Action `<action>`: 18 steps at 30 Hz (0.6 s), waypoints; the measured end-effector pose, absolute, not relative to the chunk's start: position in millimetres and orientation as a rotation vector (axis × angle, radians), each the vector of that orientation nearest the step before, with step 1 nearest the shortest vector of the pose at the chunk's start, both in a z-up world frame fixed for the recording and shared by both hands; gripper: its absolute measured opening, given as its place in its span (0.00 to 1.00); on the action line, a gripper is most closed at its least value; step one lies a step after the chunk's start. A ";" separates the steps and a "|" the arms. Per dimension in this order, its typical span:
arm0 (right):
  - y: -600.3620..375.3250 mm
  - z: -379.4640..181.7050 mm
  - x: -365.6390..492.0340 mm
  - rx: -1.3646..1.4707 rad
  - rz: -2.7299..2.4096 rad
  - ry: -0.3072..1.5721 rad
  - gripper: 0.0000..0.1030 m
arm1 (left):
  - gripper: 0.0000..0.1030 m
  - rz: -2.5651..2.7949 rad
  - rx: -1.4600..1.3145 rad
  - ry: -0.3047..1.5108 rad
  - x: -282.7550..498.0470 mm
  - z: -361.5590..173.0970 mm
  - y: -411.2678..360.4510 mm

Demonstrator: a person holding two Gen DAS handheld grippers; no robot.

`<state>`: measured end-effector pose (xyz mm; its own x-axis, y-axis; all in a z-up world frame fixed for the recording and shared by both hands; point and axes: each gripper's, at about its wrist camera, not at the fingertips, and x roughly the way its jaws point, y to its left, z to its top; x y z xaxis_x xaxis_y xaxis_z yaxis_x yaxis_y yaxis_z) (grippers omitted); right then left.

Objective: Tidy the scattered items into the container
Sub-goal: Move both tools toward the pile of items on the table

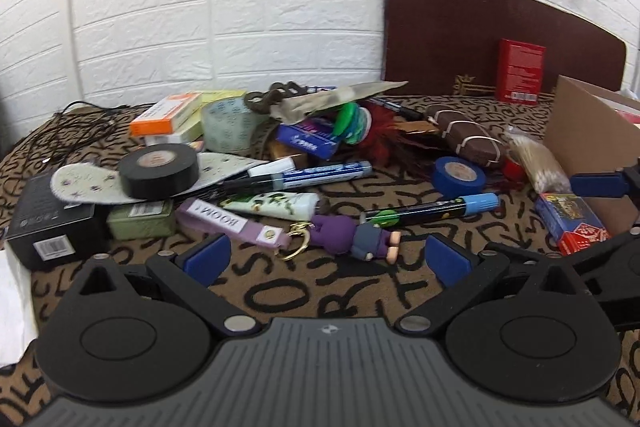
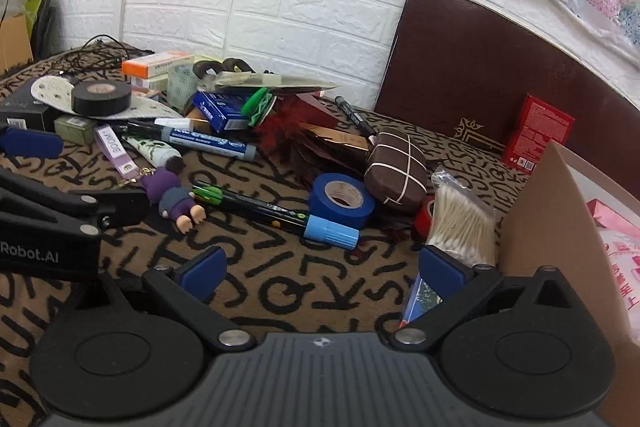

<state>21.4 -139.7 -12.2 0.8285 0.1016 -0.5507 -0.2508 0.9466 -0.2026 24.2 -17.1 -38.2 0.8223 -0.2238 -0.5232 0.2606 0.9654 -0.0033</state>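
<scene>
Scattered items lie on a letter-patterned cloth. My left gripper (image 1: 327, 261) is open and empty, just short of a purple doll keychain (image 1: 352, 233). Behind it lie a black marker with a blue cap (image 1: 432, 213), a black tape roll (image 1: 159, 169) and a blue tape roll (image 1: 459, 175). My right gripper (image 2: 322, 273) is open and empty, near the blue-capped marker (image 2: 276, 213), the blue tape roll (image 2: 342, 201) and a pack of cotton swabs (image 2: 460, 223). The cardboard box (image 2: 560, 227) stands at the right; it also shows in the left wrist view (image 1: 588, 135).
A pile at the back holds a whiteboard marker (image 1: 308, 173), small boxes (image 1: 166, 115), a hand cream tube (image 1: 276, 205) and a brown bundle (image 1: 468, 139). A card pack (image 1: 572, 223) lies by the box. A red box (image 2: 536, 135) leans on a dark board (image 2: 480, 67). Cables (image 1: 80, 123) lie far left.
</scene>
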 end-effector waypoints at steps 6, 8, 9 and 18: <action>-149.0 -19.1 26.6 -0.287 0.131 0.577 1.00 | 1.00 -0.337 0.103 0.543 36.6 -47.4 -24.6; -152.3 -22.5 29.8 -0.276 0.132 0.587 1.00 | 1.00 -0.363 0.122 0.551 44.6 -51.5 -25.5; -152.8 -24.6 32.4 -0.272 0.130 0.592 1.00 | 1.00 -0.374 0.125 0.563 49.5 -53.9 -25.9; -138.5 -34.1 42.9 -0.414 0.140 0.571 1.00 | 0.91 -0.466 0.191 0.637 71.1 -70.1 -28.7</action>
<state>42.9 -138.5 -34.1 0.8345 0.0155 -0.5508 -0.2417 0.9086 -0.3407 71.1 -28.7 -70.1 0.7054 -0.3583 -0.6115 0.4737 0.8801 0.0308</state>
